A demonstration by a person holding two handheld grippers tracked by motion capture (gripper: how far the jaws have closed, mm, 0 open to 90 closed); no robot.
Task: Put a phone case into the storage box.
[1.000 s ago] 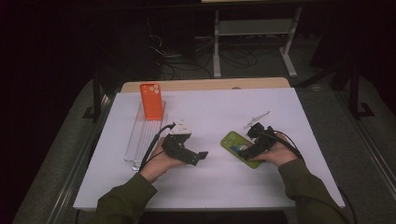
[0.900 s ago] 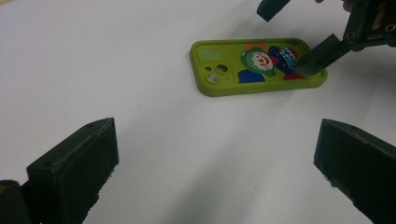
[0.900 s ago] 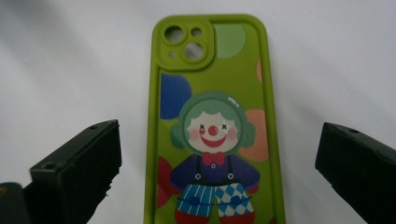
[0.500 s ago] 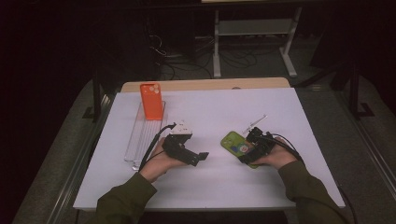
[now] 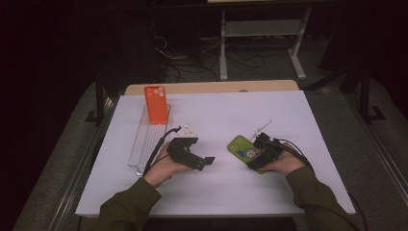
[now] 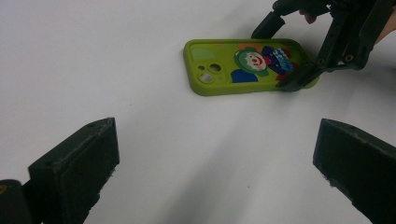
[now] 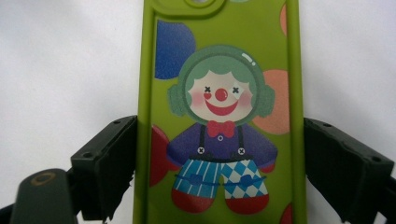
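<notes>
A green phone case (image 5: 237, 144) printed with a clown lies flat, back up, on the white table (image 5: 221, 110) at the right of centre. My right gripper (image 5: 251, 155) straddles its lower half. Its jaws have just been closing, and in the right gripper view (image 7: 219, 158) both pads (image 7: 112, 163) sit against the case's (image 7: 219, 70) long edges. The left gripper view looks across at the case (image 6: 219, 70) and that gripper (image 6: 280, 56). My left gripper (image 5: 203, 162) rests on the table left of centre, open, with bare table between its jaws (image 6: 215, 163).
An orange phone case (image 5: 156, 104) stands upright at the far end of a clear slotted rack (image 5: 144, 142) on the left. A small white object (image 5: 188, 130) lies beside the left hand. A thin stick (image 5: 262, 127) lies just beyond the green case.
The right gripper has shifted slightly toward the person along the green case, and its jaws have narrowed onto the case's edges. The left hand has not moved.
</notes>
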